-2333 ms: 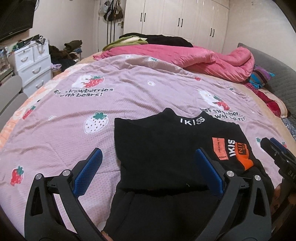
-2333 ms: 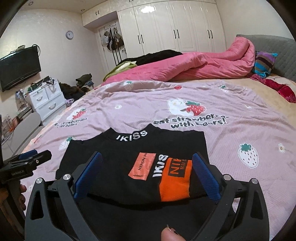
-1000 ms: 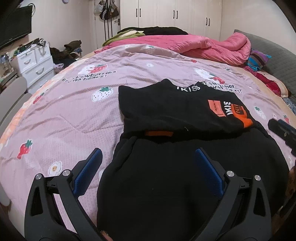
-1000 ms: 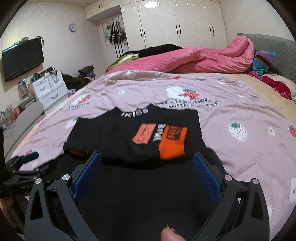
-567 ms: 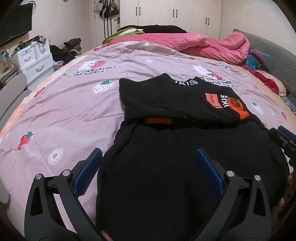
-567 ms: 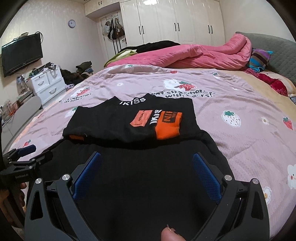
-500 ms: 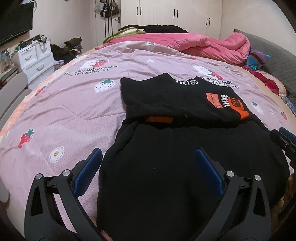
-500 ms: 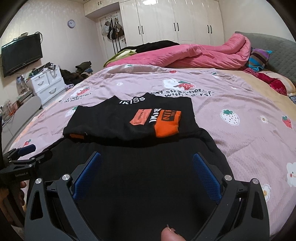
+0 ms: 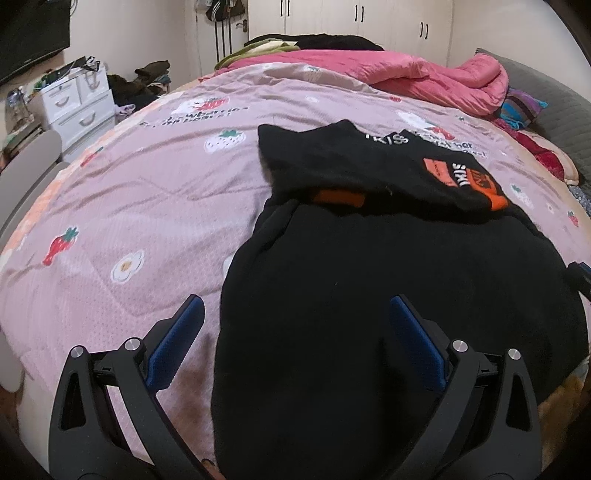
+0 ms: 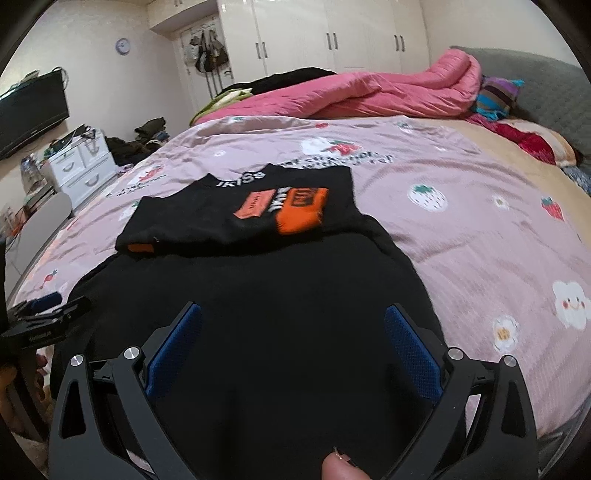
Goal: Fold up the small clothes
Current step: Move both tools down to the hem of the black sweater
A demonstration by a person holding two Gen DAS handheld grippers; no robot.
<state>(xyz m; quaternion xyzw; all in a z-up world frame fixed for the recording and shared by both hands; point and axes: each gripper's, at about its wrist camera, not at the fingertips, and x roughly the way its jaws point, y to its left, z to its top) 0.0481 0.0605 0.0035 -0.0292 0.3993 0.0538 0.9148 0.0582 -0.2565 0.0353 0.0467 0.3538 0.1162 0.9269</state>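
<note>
A black sweater (image 9: pixel 388 280) with orange patches lies on the pink strawberry bedspread (image 9: pixel 147 192). Its upper part (image 10: pixel 258 210) is folded over, showing white "IKISS" lettering and an orange patch (image 10: pixel 301 212). The lower body (image 10: pixel 277 314) lies spread toward me. My left gripper (image 9: pixel 295 332) is open and empty over the sweater's lower left edge. My right gripper (image 10: pixel 293 332) is open and empty over the lower body. The left gripper's tip shows at the left of the right wrist view (image 10: pixel 48 314).
A pink duvet (image 10: pixel 369 92) is heaped at the far side of the bed, with pillows (image 10: pixel 498 96) and a grey headboard (image 10: pixel 535 81) on the right. White drawers (image 9: pixel 79 99) and a grey chair (image 9: pixel 26 166) stand left of the bed. White wardrobes (image 10: pixel 325 33) line the back wall.
Both grippers have drawn back toward the near edge of the bed and stayed open. More of the sweater's lower body now shows in both views.
</note>
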